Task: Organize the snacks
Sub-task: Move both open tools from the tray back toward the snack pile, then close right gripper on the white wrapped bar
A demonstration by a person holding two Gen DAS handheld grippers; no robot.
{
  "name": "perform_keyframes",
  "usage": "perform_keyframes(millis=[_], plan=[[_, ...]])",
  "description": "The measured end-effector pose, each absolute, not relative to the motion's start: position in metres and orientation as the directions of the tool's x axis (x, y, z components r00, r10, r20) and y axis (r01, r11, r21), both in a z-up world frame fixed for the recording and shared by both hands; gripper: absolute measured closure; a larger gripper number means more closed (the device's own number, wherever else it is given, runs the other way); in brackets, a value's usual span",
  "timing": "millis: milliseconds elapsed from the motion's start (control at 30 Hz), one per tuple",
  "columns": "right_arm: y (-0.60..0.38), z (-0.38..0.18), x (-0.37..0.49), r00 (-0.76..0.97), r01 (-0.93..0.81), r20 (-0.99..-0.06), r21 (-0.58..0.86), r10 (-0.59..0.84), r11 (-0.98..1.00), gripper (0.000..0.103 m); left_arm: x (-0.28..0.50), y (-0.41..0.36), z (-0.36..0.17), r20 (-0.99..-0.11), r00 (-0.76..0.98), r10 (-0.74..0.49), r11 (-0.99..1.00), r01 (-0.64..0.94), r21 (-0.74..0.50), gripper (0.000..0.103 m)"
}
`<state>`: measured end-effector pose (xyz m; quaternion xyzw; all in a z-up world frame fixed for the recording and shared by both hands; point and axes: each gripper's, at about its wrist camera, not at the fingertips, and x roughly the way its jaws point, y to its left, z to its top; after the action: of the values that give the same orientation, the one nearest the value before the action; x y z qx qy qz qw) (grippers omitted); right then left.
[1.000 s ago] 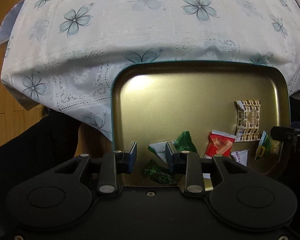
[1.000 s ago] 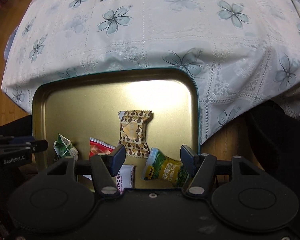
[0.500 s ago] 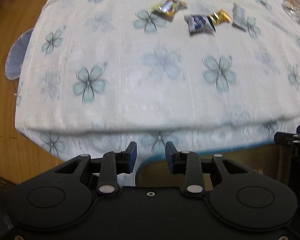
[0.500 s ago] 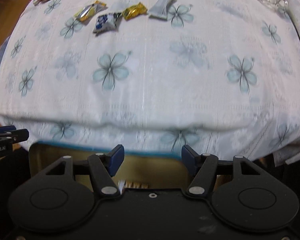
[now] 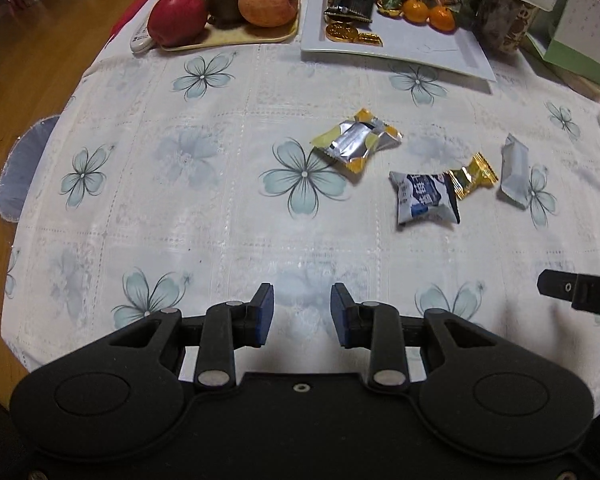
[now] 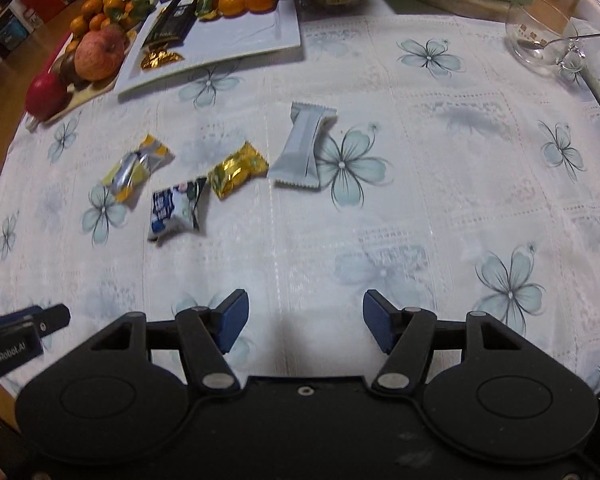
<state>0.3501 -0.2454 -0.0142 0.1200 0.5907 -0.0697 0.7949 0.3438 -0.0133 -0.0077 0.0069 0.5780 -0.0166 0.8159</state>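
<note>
Snacks lie in a loose row on the floral-clothed surface [image 5: 220,208], from left to right: a yellow-and-silver packet [image 5: 358,145], a blue-and-white packet [image 5: 426,199], a gold-wrapped candy [image 5: 473,175] touching the blue one, and a pale grey bar [image 5: 515,171]. Only the left wrist view shows the cloth's left edge with wooden floor [image 5: 24,64] beyond it and the calendar [image 5: 588,12] at far right; only the right wrist view shows the glass cup [image 6: 540,32] with a spoon near the far right corner. Both views show the fruit tray [image 5: 228,36] and the white plate [image 5: 416,48] along the far edge. Bare cloth lies between the row and both grippers, and more to the right of the grey bar. In the right wrist view the grey bar's [image 6: 306,148] long axis runs near to far, leaning slightly right; the yellow-and-silver packet [image 6: 138,168] lies diagonally, its far end to the right. The left gripper [image 5: 302,312] holds its fingers moderately apart with nothing between them; the right gripper [image 6: 304,322] has its fingers wider, also empty.
</note>
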Motion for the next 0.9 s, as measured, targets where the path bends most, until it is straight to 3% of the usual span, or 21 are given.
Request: perform_keyframes(millis=[167, 300, 633, 900], plan=[[-0.259, -0.023, 0.385, 0.364, 0.337, -0.931, 0.143, 0.011, 0.931, 0.038, 0.36, -0.009, -0.028, -0.96, 0.279, -0.025, 1.0, -0.008, -0.028, 0.062], [-0.266, -0.032, 0.407, 0.408, 0.414, -0.912, 0.149, -0.036, 0.898, 0.051, 0.367, -0.003, -0.032, -0.971, 0.239, -0.033, 0.998, -0.05, -0.047, 0.062], [-0.262, -0.05, 0.446, 0.397, 0.417, -0.917, 0.148, -0.033, 0.897, 0.053, 0.373, -0.005, -0.029, -0.97, 0.232, -0.069, 0.993, -0.076, -0.089, 0.062], [-0.25, -0.067, 0.457, 0.371, 0.398, -0.927, 0.106, -0.054, 0.911, 0.075, 0.373, -0.007, -0.026, -0.965, 0.254, -0.07, 0.995, -0.047, -0.084, 0.062]])
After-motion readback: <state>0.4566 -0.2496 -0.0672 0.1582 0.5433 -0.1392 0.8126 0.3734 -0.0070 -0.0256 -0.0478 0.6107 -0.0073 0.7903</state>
